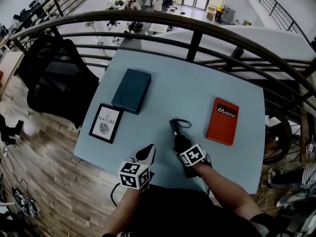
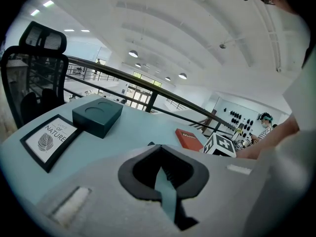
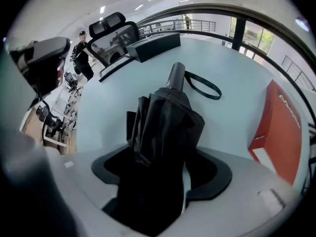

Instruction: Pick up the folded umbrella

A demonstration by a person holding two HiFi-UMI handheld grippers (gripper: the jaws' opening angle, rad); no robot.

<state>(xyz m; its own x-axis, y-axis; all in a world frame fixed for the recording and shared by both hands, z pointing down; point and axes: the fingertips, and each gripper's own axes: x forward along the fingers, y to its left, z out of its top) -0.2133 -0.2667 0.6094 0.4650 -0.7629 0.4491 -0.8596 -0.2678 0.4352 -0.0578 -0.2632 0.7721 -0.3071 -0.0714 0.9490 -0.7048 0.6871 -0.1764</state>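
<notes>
The folded black umbrella [image 1: 176, 131] lies on the pale blue table [image 1: 192, 83], handle and wrist strap [image 1: 182, 123] pointing away from me. My right gripper [image 1: 182, 146] comes steeply down over its near end. In the right gripper view the umbrella [image 3: 168, 117] fills most of the gap between the wide jaws of my right gripper [image 3: 163, 179], with a thin strip of table showing beside one jaw. My left gripper [image 1: 147, 155] hovers at the table's near edge, left of the umbrella. Its jaws [image 2: 165, 181] are nearly together with nothing between them.
A dark teal box [image 1: 131, 90] and a framed print [image 1: 105, 123] lie on the left half of the table. A red book [image 1: 222, 121] lies right of the umbrella. A black railing [image 1: 197, 28] curves behind the table, and an office chair [image 1: 54, 78] stands at its left.
</notes>
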